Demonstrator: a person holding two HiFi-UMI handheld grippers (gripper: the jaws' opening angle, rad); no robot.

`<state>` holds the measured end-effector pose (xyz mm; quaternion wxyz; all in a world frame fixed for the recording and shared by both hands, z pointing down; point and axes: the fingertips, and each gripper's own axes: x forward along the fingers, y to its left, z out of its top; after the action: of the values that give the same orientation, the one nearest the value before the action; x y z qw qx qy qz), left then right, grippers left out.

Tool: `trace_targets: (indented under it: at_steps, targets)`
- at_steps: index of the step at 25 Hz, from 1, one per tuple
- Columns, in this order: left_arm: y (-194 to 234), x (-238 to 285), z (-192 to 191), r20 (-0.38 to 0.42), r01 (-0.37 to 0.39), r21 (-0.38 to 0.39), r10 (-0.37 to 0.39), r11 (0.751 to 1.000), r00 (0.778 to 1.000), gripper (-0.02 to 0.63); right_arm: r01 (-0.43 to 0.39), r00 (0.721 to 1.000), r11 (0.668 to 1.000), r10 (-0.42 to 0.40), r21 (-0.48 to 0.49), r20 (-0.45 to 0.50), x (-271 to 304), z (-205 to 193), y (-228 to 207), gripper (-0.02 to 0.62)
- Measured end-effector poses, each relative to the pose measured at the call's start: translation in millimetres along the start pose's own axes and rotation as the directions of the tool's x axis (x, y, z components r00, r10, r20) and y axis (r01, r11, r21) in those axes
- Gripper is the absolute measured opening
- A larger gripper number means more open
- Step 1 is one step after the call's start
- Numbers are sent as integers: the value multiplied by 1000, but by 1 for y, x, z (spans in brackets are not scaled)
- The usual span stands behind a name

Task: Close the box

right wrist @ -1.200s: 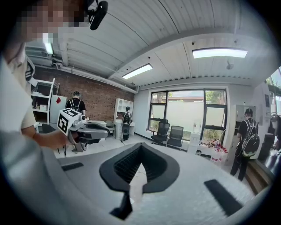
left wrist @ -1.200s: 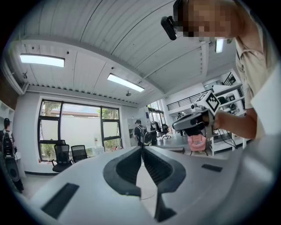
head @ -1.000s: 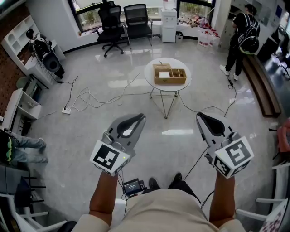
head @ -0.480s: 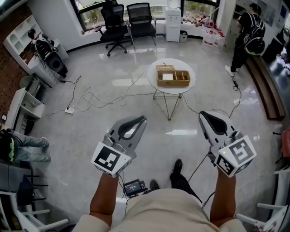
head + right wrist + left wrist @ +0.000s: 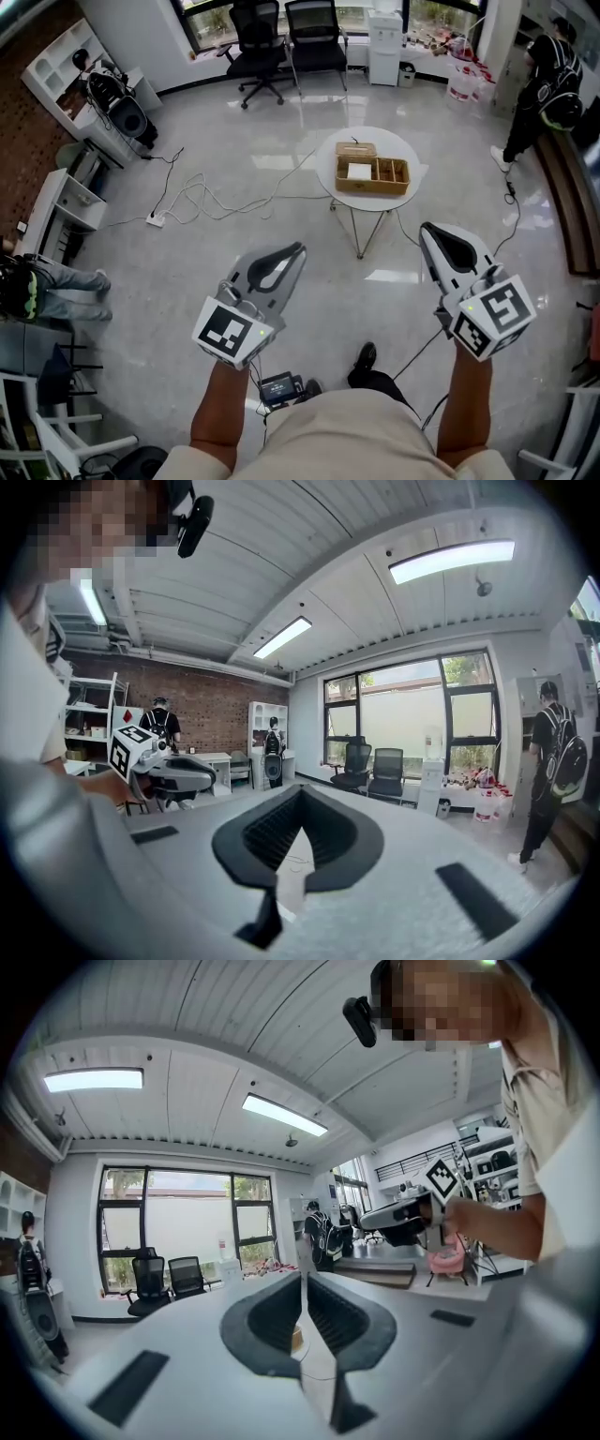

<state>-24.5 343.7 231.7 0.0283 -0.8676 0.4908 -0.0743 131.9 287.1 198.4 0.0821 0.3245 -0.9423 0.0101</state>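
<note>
A wooden box [image 5: 373, 175] with several compartments stands open on a small round white table [image 5: 335, 172], far ahead of me across the floor. One compartment holds something white, and the lid part lies at the box's back left. My left gripper [image 5: 298, 249] [image 5: 303, 1277] is held at waist height, shut and with nothing in it, pointing toward the table. My right gripper [image 5: 427, 229] [image 5: 300, 789] is also shut on nothing, to the right of the table's legs in the head view. Both are well short of the box.
Loose cables [image 5: 206, 199] and a power strip [image 5: 156, 220] lie on the glossy floor left of the table. Two black office chairs [image 5: 286, 37] stand by the window. White shelves [image 5: 66, 202] line the left wall. A person with a backpack [image 5: 553, 89] stands at the far right beside a bench [image 5: 562, 211].
The table and box have slid down and to the right in the head view and look slightly nearer. Both grippers keep the same pose and stay shut.
</note>
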Motion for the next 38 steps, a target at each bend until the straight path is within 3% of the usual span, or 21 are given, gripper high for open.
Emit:
trace_targets:
  at_steps: [7,24,38]
  targets:
    - [15,50,4,-26,-74,1,74,997,997,22,-51,999,999,51,6,3,27,-4,-55,-8]
    - [10,136,1,-56,-95,-1,95,995,994,23,-118,993,993,118,22,-2,50,-17,-138,-8]
    - [-3,201,-1,-83,-31,-2,31,1000,996,23,-101,995,993,102,62,-14,49,-35,-193,-8]
